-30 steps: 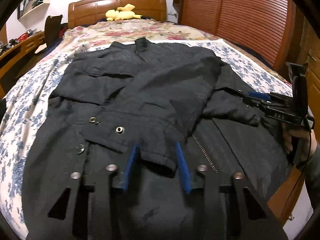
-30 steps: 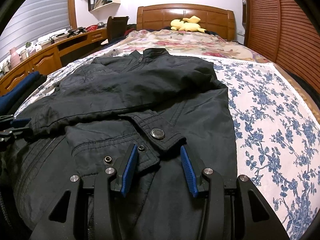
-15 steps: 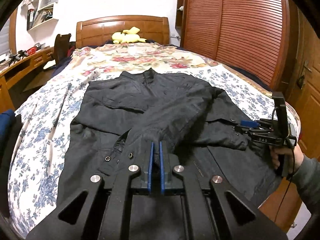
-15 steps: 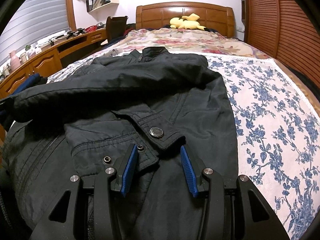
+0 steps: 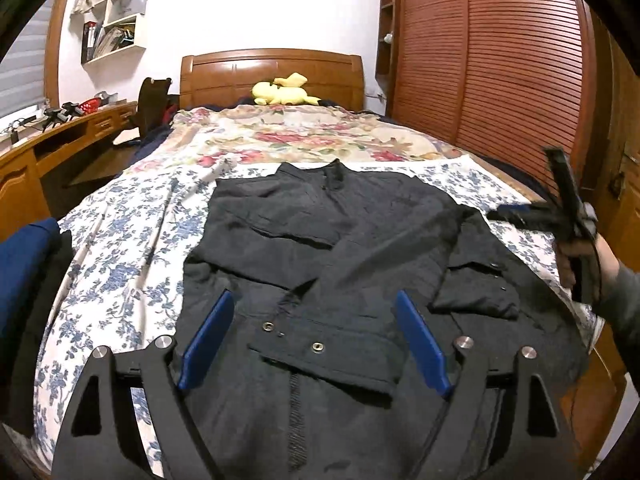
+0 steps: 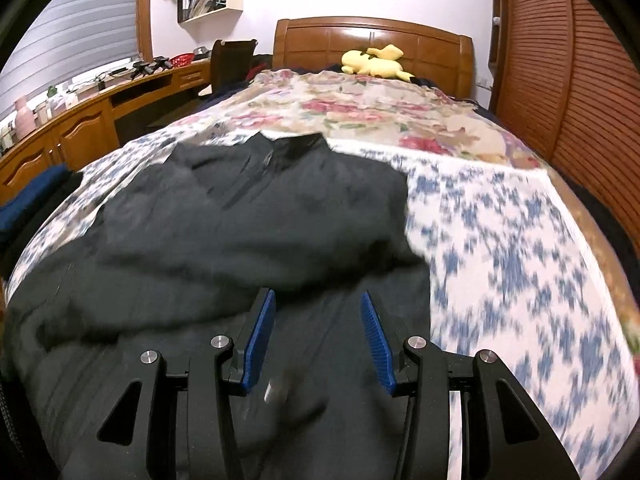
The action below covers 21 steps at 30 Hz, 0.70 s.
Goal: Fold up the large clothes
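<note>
No text, label, brand, number or sign is showing readably in either view. The books on the wall shelf [image 5: 114, 36] are standing too far and too small for their spines to be read. The right gripper [image 5: 520, 214] is appearing blurred in the left wrist view, so any marking on its body cannot be made out. The snaps on the jacket [image 5: 320, 264] are showing no letters that can be told, and the right wrist view is smeared over the jacket and the sheet [image 6: 520, 248].
</note>
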Motion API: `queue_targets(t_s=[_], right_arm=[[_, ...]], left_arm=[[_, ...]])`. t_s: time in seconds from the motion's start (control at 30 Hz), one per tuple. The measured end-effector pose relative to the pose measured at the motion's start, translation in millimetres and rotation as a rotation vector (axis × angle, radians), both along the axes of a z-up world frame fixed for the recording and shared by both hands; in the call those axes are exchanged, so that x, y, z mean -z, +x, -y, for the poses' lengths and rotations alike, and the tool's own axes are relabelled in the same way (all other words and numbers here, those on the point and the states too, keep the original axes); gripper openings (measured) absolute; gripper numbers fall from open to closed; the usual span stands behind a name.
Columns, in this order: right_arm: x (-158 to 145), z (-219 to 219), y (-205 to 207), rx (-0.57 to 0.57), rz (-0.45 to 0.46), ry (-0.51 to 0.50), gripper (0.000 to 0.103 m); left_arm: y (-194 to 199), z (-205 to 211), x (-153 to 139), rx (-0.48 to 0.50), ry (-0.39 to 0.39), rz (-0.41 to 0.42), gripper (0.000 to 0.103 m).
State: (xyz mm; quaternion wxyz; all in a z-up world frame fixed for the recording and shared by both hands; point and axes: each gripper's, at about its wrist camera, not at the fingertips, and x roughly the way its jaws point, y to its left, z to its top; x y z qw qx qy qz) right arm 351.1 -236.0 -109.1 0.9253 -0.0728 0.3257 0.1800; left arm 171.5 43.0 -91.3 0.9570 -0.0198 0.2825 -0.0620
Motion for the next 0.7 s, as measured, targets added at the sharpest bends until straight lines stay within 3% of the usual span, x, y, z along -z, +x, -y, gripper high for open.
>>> queue_targets(t_s=[0.2,0.43,0.6,0.7], right_arm=[[8.1,-11.6,73.9,0.061,-0.047,0.001,0.046],[76.9,-23.8,105.5,0.053,-0.272,-0.080,0.046],[81.2,-28.2,100.7,0.053,-0.236,-0.099,0.046],[67.5,-24.2,83.2,0.067,-0.201,-0.110,0.046]], left_arm=[[10.3,-12.5,13.1,-0.008,0.004,-0.023,0.084],[13.4,-17.1,26.3,0.017,0.003,-0.040,0.084],[16.8,-22.2,30.1,0.020,-0.009,-0.043,0.084],[16.3,-23.4,29.0,0.014,-0.008,-0.043,0.084]])
